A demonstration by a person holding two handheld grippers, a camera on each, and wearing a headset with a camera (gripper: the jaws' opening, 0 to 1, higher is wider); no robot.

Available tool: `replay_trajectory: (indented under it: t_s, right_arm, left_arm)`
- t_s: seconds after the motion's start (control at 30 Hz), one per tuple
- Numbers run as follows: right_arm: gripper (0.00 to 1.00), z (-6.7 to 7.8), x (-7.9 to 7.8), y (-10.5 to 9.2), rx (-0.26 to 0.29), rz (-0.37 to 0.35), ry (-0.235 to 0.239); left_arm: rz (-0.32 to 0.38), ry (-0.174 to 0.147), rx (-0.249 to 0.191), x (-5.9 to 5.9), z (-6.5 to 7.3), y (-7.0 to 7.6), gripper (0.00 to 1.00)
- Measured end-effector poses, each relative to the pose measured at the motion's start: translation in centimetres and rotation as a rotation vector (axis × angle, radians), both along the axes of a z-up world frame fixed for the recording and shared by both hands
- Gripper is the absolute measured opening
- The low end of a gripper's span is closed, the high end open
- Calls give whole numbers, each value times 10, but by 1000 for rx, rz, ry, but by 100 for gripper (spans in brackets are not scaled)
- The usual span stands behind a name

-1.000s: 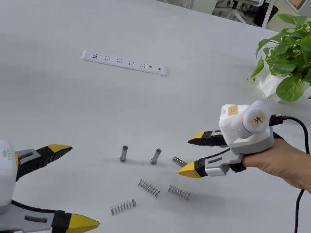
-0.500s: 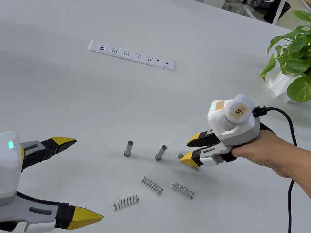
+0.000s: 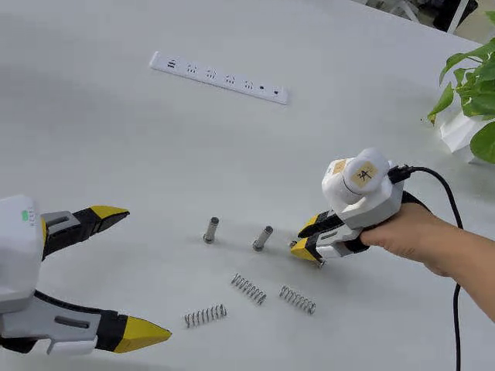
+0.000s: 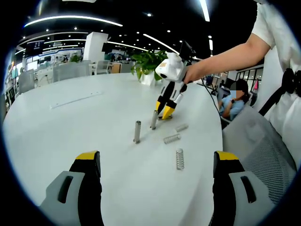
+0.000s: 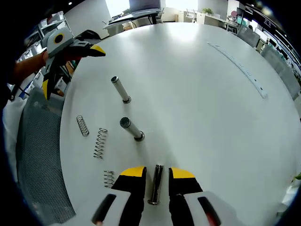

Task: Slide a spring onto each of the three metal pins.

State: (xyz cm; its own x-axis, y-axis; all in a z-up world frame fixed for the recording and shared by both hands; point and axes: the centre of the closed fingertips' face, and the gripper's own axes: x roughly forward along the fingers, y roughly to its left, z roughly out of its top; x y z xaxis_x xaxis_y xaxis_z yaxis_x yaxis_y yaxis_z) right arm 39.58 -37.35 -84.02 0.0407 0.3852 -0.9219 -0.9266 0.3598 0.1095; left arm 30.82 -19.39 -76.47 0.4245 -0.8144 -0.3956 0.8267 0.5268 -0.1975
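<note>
Three springs (image 3: 249, 288) lie on the table (image 3: 116, 139) near two upright pins (image 3: 211, 229). Right gripper view shows the third pin (image 5: 156, 188) lying between the right gripper's (image 5: 157, 170) fingers, grip undeterminable; left gripper's (image 3: 147, 272) fingers spread wide.

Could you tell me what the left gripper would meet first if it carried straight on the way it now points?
Probably the nearest spring, lying just right of the midline between the open jaws of the left gripper; an upright pin stands farther on. The gripper's height is unclear, so it might pass over.
</note>
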Motion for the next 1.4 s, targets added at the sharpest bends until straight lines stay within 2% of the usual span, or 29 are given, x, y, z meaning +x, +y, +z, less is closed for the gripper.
replay_trajectory:
  t_s: [0.2, 0.53, 1.07, 1.4]
  right_arm:
    - [12, -3, 0, 1, -10, -2, 16]
    - [6, -8, 0, 0, -57, 28, 8]
    - [4, -8, 1, 0, -69, 22, 5]
    - [4, -7, -1, -2, -58, 15, 3]
  left_arm:
    - [5, 4, -5, 1, -1, 0, 99]
    - [12, 4, -14, 2, 0, 1, 99]
    - [9, 7, -20, 1, 1, -1, 99]
    - [5, 10, -20, 1, 1, -3, 99]
